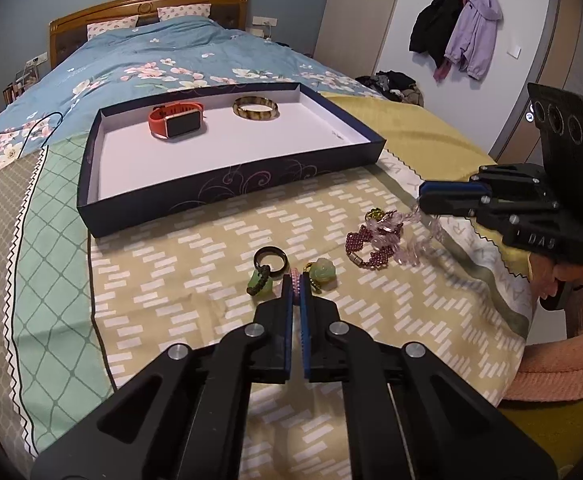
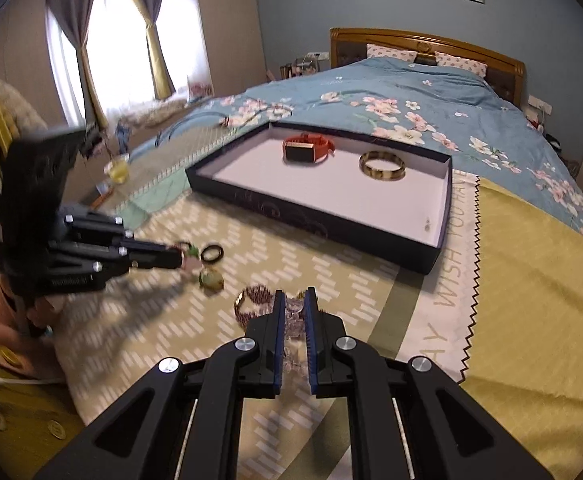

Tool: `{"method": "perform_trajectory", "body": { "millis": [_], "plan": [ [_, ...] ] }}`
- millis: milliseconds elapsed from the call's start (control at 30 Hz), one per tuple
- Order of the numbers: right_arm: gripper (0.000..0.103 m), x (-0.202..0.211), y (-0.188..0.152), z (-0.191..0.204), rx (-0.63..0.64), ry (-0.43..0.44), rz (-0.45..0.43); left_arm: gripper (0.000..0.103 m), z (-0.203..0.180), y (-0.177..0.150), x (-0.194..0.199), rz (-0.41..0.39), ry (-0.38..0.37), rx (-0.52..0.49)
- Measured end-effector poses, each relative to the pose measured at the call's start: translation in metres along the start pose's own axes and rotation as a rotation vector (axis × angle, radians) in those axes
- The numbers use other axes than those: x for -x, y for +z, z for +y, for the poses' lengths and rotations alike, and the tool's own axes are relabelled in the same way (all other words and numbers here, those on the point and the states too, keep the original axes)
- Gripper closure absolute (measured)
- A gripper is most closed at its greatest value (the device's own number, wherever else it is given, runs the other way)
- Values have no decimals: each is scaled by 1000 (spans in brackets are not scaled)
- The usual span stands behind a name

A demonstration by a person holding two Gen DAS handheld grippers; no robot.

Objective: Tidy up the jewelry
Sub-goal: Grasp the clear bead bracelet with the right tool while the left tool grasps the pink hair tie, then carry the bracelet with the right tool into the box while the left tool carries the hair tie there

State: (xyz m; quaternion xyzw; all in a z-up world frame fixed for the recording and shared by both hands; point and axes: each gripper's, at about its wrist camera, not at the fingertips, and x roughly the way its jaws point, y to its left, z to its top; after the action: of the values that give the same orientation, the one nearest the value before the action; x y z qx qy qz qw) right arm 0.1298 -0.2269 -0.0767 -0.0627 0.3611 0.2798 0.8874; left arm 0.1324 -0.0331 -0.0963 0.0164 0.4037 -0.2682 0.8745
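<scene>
The pink beaded bracelet [image 1: 297, 280] lies on the patterned bedspread [image 1: 195, 264] between two jade charms, pinched thinly by the left gripper [image 1: 297, 285]; the clear crystal bracelet [image 2: 293, 316] is clamped in the right gripper [image 2: 292, 307]. Its loops overlap the garnet bead bracelet [image 1: 365, 246], so lifting could drag that along. The slim pink strand might slip before reaching the navy tray [image 1: 227, 196].

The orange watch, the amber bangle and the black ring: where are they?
orange watch [image 1: 179, 125]: left wrist view, on its dark screen.
amber bangle [image 1: 256, 113]: left wrist view, on its near rim.
black ring [image 1: 271, 267]: left wrist view, on its near band.
</scene>
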Motion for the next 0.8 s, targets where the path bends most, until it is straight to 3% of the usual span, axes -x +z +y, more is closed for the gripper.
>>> {"method": "perform_trajectory", "body": {
  "millis": [800],
  "plan": [
    [95, 26, 39, -11, -107, 21, -147, 100, 4, 13, 29, -92, 6, 11]
  ]
}}
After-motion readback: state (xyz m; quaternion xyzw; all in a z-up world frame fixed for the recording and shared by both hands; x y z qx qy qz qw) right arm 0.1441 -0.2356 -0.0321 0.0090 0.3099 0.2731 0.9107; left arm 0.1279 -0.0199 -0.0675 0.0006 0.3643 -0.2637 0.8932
